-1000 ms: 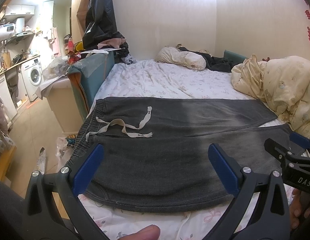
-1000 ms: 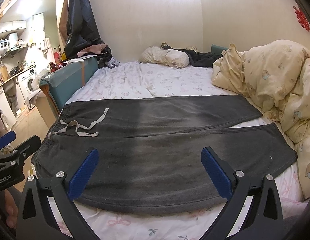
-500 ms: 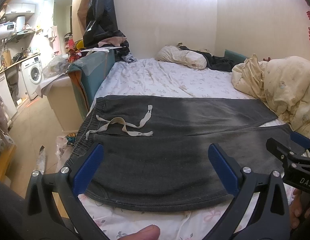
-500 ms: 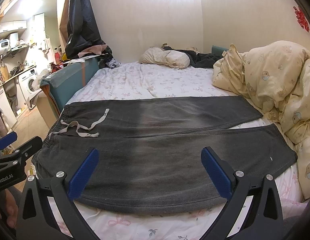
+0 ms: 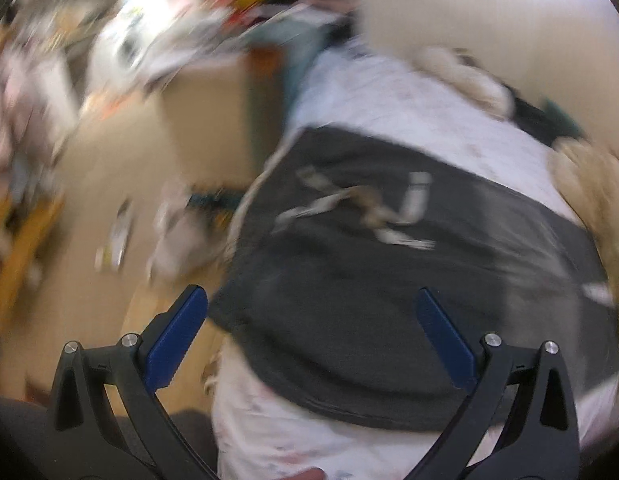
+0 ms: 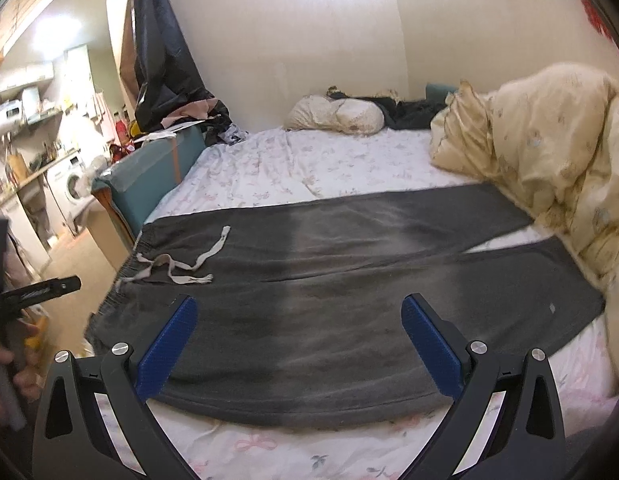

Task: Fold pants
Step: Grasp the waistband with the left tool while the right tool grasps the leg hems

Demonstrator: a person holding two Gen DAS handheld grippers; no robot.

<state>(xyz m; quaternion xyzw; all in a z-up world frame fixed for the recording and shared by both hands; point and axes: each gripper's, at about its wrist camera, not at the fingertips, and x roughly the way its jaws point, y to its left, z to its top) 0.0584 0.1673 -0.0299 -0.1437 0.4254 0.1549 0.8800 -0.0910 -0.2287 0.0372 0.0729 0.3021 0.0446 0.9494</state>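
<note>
Dark grey pants (image 6: 329, 292) lie flat across the bed, waistband at the left with a white drawstring (image 6: 181, 264), legs reaching right toward the duvet. My right gripper (image 6: 299, 340) is open and empty, held above the near edge of the pants. My left gripper (image 5: 311, 336) is open and empty above the waistband corner at the bed's left edge; its view is blurred, with the pants (image 5: 389, 288) and drawstring (image 5: 365, 208) below it. The left gripper also shows at the left edge of the right wrist view (image 6: 33, 290).
A cream duvet (image 6: 549, 152) is heaped at the bed's right side. A pillow (image 6: 337, 114) and dark clothes lie at the head. A teal bed frame (image 6: 149, 168) stands at the left, with floor clutter (image 5: 173, 236) and a washing machine (image 6: 71, 184) beyond.
My left gripper has swung sharply left and down toward the waistband end, blurring its view. My right gripper has barely moved. The pants lie as before.
</note>
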